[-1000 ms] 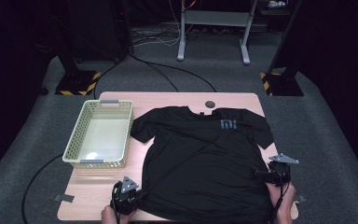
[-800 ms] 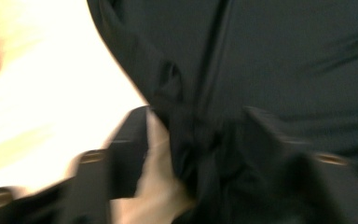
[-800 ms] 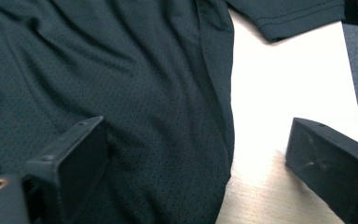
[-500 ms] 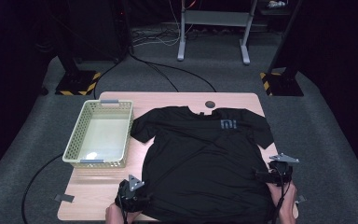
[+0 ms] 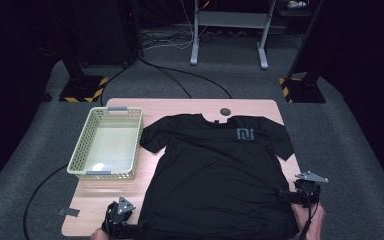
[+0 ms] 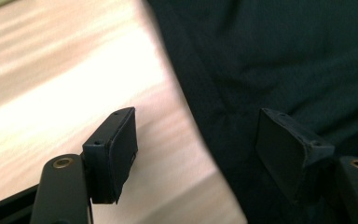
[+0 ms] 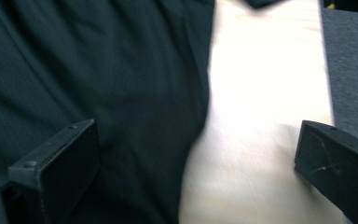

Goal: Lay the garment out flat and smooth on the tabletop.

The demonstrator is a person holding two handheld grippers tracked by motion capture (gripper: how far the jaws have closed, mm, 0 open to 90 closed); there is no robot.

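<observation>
A black T-shirt (image 5: pixel 220 170) with a grey chest logo lies spread flat on the wooden table (image 5: pixel 180 107), collar at the far side. My left gripper (image 5: pixel 130 231) sits at the shirt's near-left hem corner. Its jaws have just been opening and now stand apart. In the left gripper view (image 6: pixel 198 144) the shirt's edge (image 6: pixel 284 56) lies under and between them, unpinched. My right gripper (image 5: pixel 279 195) is at the shirt's near-right side seam. Its jaws have just been opening too and are wide apart (image 7: pixel 196 158), straddling the shirt's edge (image 7: pixel 98 60) and bare table (image 7: pixel 261 93).
A pale yellow plastic basket (image 5: pixel 107 145) stands on the table's left side, just left of the shirt's sleeve. A strip of grey tape (image 5: pixel 69 212) lies near the front-left corner. Dark carpet (image 5: pixel 350 150) with cables and stand legs surrounds the table.
The left gripper's jaws have opened off the hem, and it shifted right, then back toward the near-left corner. The right gripper stays put with its jaws slightly wider.
</observation>
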